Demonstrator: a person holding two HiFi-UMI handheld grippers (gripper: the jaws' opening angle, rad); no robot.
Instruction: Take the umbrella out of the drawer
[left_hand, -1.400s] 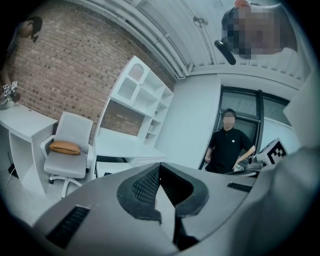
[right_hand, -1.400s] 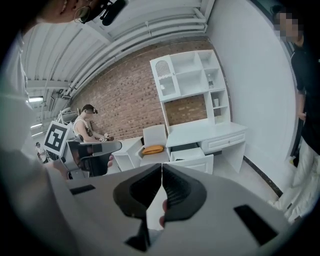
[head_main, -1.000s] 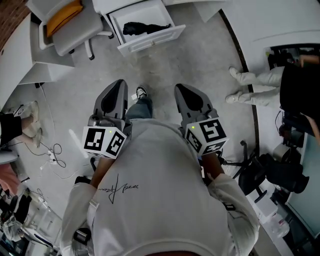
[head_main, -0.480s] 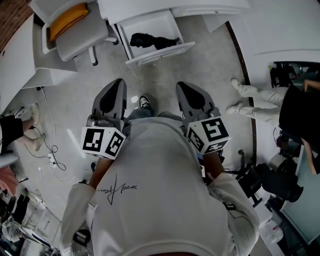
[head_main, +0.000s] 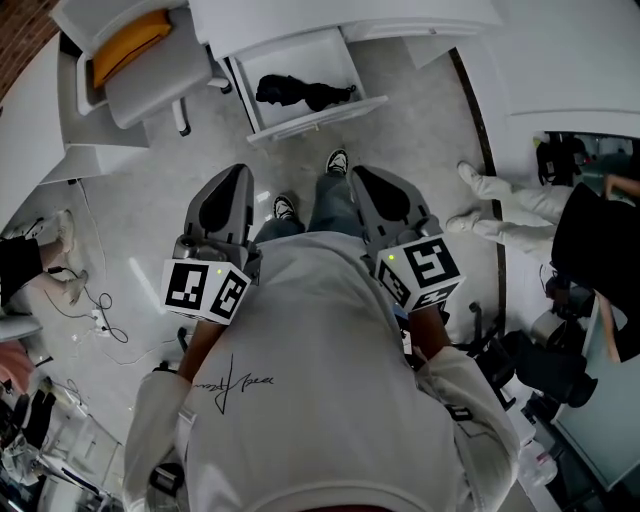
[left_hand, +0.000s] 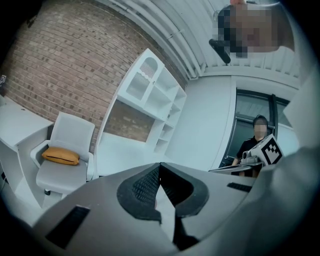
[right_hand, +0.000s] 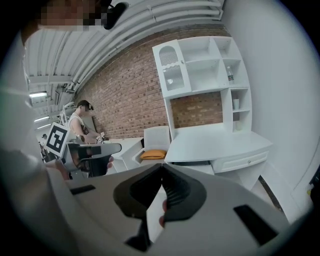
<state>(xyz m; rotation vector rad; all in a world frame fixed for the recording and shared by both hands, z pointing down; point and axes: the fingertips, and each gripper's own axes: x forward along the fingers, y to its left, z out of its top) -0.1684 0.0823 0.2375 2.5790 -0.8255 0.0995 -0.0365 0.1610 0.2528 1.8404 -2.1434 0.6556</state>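
Note:
A black folded umbrella lies inside the open white drawer at the top of the head view. Both grippers are held out in front of the person's chest, well short of the drawer. My left gripper points toward the drawer, its jaws closed tip to tip with nothing between them. My right gripper is beside it, also shut and empty. The umbrella does not show in either gripper view. The person's feet are on the floor between the grippers and the drawer.
The drawer belongs to a white desk below a shelf unit. A white chair with an orange cushion stands left of the drawer. A person in white trousers stands at the right. Cables lie at the left.
The person has stepped toward the drawer, one foot now forward between the grippers. Both grippers were carried along, still shut.

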